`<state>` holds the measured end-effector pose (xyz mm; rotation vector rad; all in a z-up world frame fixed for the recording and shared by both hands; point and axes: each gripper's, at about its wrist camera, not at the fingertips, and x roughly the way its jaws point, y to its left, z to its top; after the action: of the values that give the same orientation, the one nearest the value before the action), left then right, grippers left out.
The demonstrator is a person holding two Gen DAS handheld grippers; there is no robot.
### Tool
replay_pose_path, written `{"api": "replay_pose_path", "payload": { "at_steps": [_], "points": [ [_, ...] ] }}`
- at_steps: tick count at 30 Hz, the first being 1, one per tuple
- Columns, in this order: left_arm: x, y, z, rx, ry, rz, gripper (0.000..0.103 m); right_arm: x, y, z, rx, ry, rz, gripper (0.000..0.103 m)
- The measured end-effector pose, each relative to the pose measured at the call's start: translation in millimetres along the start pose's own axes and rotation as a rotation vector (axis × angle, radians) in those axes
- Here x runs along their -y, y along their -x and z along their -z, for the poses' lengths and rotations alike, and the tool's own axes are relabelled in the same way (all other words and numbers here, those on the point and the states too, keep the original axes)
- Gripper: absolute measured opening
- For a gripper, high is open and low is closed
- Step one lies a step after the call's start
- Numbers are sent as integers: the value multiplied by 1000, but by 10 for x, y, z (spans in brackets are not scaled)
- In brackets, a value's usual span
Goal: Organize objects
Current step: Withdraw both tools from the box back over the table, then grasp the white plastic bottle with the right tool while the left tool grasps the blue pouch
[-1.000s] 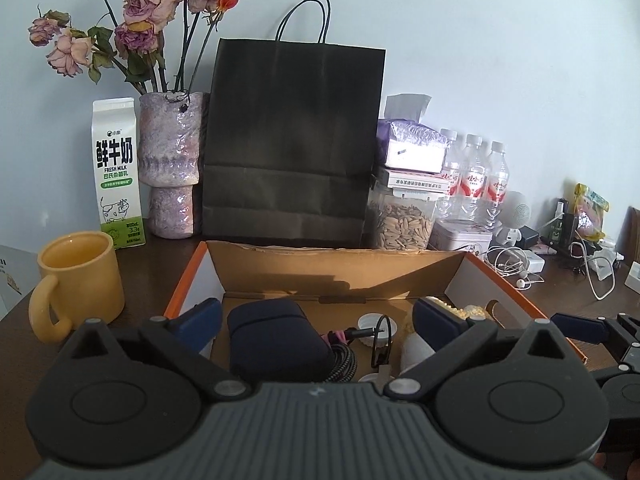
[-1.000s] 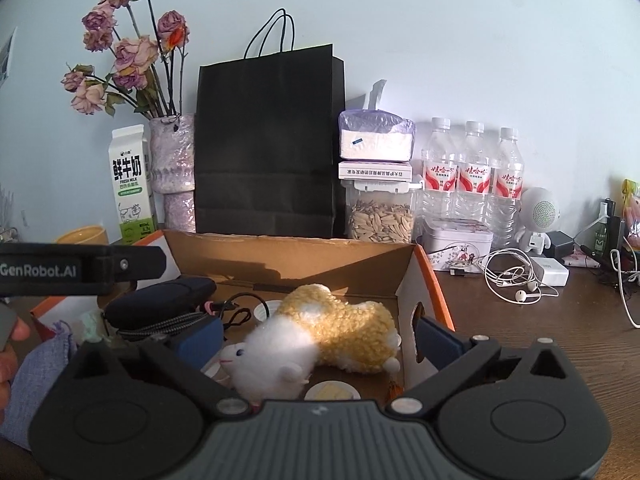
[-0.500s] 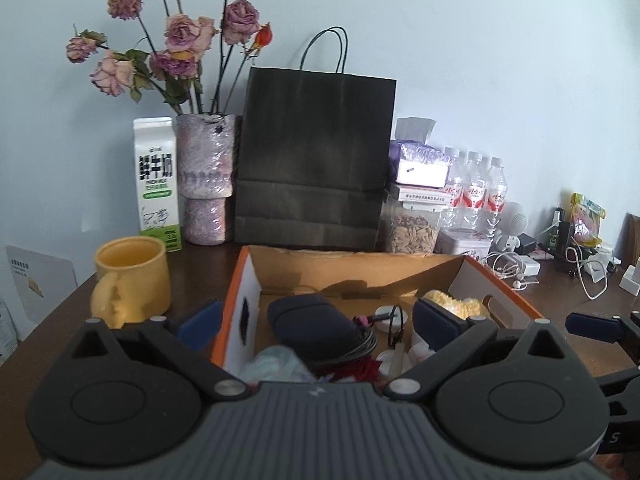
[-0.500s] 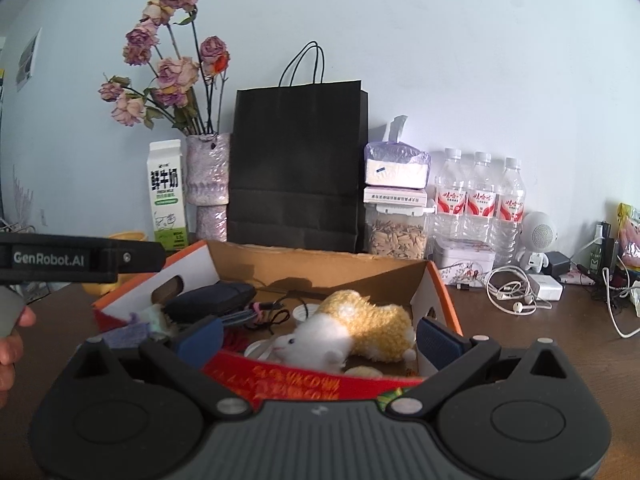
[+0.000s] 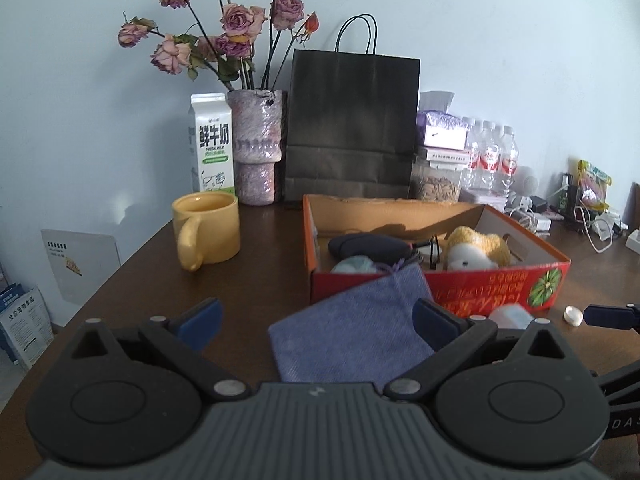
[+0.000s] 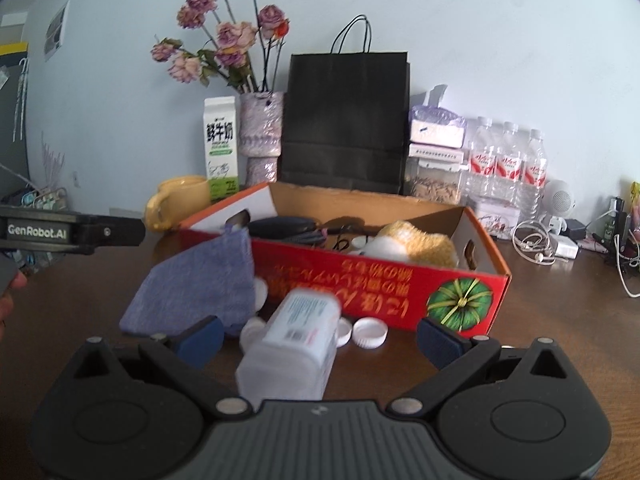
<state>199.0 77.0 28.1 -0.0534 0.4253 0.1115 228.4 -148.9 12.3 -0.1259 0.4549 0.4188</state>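
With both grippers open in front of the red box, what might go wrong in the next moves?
1. The white bottle lies on its side between the open right gripper; a push may roll it into the loose caps.
2. The blue pouch leans against the red box; the left gripper could drag it instead of lifting it.

The dark wooden table (image 5: 260, 264) carries a red box (image 6: 384, 292), purple pouch (image 6: 200, 284), white bottle (image 6: 292, 344), caps (image 6: 370, 332) — and a yellow mug (image 5: 208, 230).
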Motion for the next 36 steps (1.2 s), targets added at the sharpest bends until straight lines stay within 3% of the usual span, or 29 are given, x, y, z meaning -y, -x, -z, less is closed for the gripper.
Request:
{"api": "replay_pose_path", "payload": {
  "at_steps": [8,14,20,22,24,36],
  "points": [
    [-167,79,147,-41,10,-12,103,-120,-55,88,-59,-16,4,101],
    [-181,-36,148,-63,0,6,103,-159,-269,52,-96,-46,25,89],
    [-127,-334,152,-114,-29,18,103,-140,-421,17,-104,-73,47,71],
    [-114,-420,152,-124,-22,10,103,-115,-449,22,-107,-85,53,52],
    [-101,-481,153,-129,-15,14,103,-84,-464,32,-109,-99,50,43],
    [-28,-760,175,-184,-22,23,103,155,-422,82,-60,-102,50,43]
  ]
}}
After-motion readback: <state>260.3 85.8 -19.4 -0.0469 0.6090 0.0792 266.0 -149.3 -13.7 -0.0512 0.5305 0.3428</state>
